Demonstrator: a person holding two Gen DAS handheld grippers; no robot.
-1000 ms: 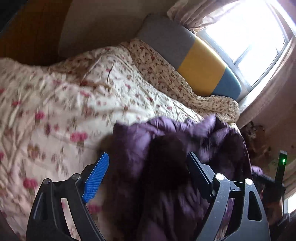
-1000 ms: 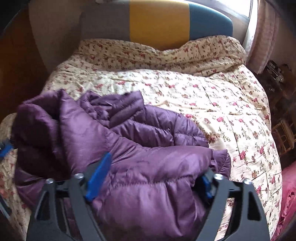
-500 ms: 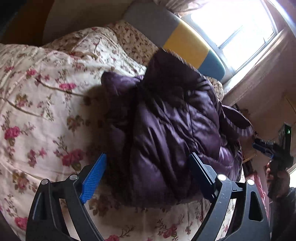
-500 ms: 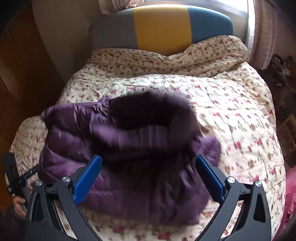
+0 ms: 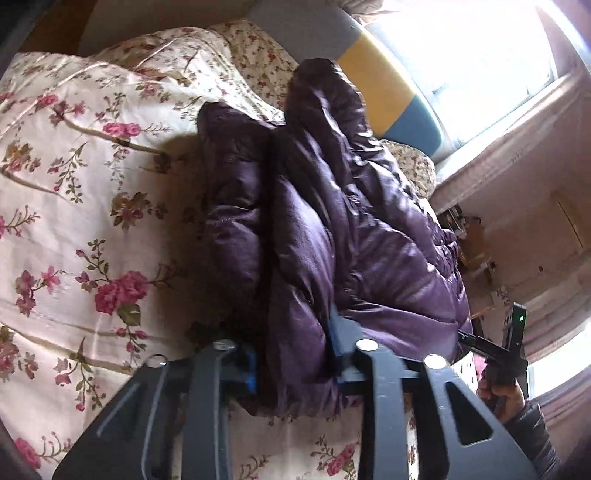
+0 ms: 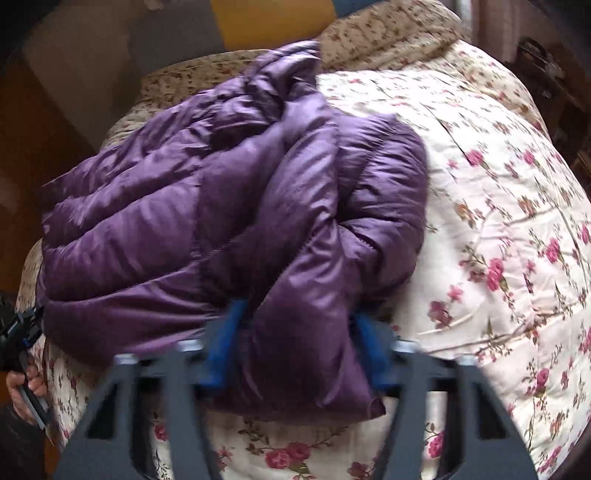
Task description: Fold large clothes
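1. Purple puffer jacket (image 5: 332, 221) (image 6: 207, 206), one only, bunched in thick quilted folds on the floral quilt (image 5: 74, 206) (image 6: 498, 221) near the bed's near edge.
2. Near hem pinched at two places: left gripper (image 5: 291, 354) with jaws closing, a fold of jacket between the blue pads and pressed by them; right gripper (image 6: 295, 332) likewise closing, a puffy corner squeezed between its blue pads.
3. Two grippers in all, one per hand. Seen across the jacket from each other: right one at the edge of the left wrist view with a green light (image 5: 521, 318) lit on its body, the person's hand (image 5: 506, 398) and a dark sleeve below it; left one at the edge of the right wrist view, fingers (image 6: 26, 384) wrapped on its handle.
4. Bulk of the jacket piled high, hiding much of the quilt behind it in both views; right wrist view somewhat blurred.
5. Beyond the jacket: a second cover with smaller flowers (image 5: 266, 62) (image 6: 388, 33) heaped towards the head of the bed.
6. One headboard (image 5: 376, 74) in three panels: grey, yellow, blue.
7. Bright window (image 5: 480, 48) behind the headboard, curtain beside it; cluttered shelves (image 5: 469, 236) next to the bed, details too dim to tell; brown wood (image 6: 33, 140) on the other side.
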